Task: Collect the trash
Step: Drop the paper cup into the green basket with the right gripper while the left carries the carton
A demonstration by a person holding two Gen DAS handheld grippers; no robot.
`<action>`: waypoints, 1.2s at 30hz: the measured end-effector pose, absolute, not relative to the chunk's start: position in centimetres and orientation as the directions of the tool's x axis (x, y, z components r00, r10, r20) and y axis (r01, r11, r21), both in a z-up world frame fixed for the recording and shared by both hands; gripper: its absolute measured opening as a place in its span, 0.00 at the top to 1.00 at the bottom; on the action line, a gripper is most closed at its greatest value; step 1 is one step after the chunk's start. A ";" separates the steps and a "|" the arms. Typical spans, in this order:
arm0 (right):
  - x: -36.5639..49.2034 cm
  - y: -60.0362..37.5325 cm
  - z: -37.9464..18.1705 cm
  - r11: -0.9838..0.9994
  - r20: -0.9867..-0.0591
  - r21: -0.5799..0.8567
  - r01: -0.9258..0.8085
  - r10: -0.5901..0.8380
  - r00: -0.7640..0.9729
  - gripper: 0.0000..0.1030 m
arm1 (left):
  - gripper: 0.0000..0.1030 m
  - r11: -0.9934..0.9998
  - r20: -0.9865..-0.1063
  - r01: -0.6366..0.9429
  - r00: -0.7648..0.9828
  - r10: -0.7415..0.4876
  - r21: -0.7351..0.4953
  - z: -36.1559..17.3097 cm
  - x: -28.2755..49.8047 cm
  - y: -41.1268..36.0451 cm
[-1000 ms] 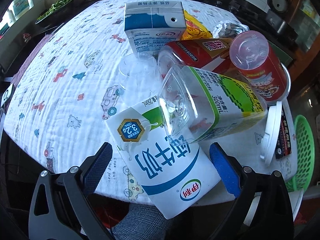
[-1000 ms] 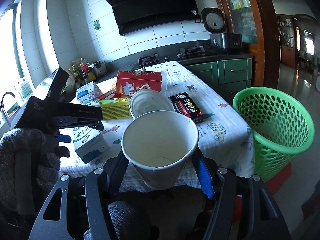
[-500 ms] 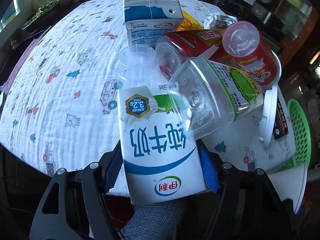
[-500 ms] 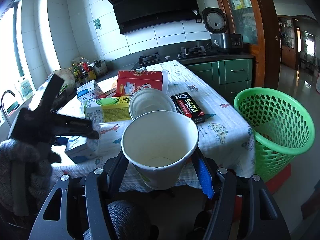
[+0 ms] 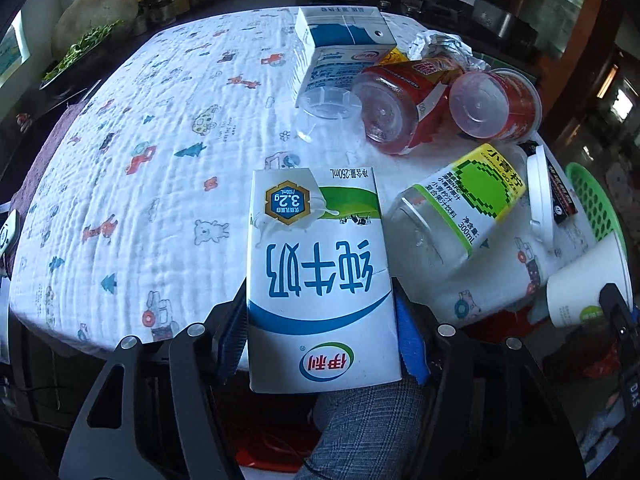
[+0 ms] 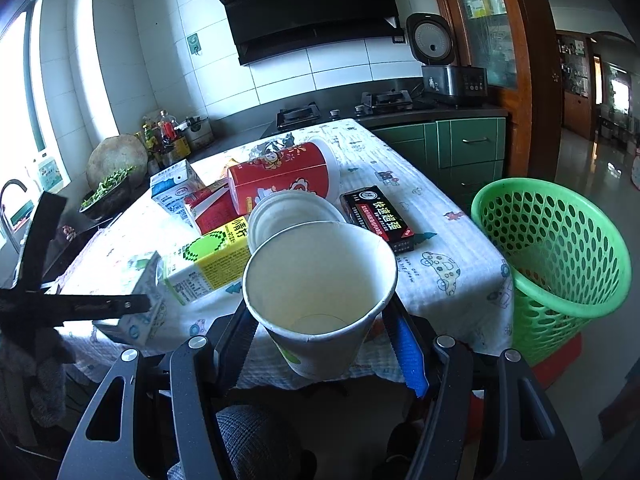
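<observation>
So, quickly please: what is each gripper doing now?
Left gripper: closed on the milk carton.
Right gripper: closed on the paper cup.

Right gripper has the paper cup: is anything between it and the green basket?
Nothing visible does. The paper cup, held in the right gripper, sits off the table's near edge, and the green basket stands open on the floor to its right.

Milk carton point(image 5: 320, 280) hides the inner faces of the left gripper point(image 5: 320, 344) pads, contact not visible. Paper cup point(image 6: 320, 300) does the same on the right gripper point(image 6: 320, 344). Green basket point(image 5: 592, 200) mostly cut off in left view; its inside isn't readable in either. Black box point(image 6: 376, 216) small print illegible. Countertop jars point(image 6: 168, 136) too small to identify.
</observation>
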State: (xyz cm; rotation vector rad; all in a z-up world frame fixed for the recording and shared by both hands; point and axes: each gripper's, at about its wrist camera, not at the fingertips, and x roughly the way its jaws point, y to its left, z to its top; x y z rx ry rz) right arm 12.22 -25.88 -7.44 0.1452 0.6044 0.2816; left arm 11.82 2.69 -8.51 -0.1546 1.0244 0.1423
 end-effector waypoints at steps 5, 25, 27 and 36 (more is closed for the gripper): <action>12.4 -26.1 -7.2 0.956 -0.539 0.205 -0.207 0.288 0.791 0.41 | 0.39 0.986 -0.816 -0.163 0.576 0.059 -0.044 -6.5 10.8 3.0; 19.4 -41.1 -7.6 0.974 -0.558 0.145 0.176 -0.067 0.827 0.41 | 0.39 0.924 -0.689 0.352 0.633 -0.352 -0.149 0.5 17.8 -12.2; 20.6 -42.5 -8.3 0.969 -0.578 0.143 0.203 -0.084 0.811 0.41 | 0.39 0.906 -0.690 0.389 0.611 -0.389 -0.166 0.5 19.0 -13.9; 23.3 -45.5 -11.1 0.964 -0.652 0.125 0.235 -0.098 0.752 0.40 | 0.39 0.853 -0.717 0.496 0.535 -0.446 -0.160 -0.5 23.9 -21.8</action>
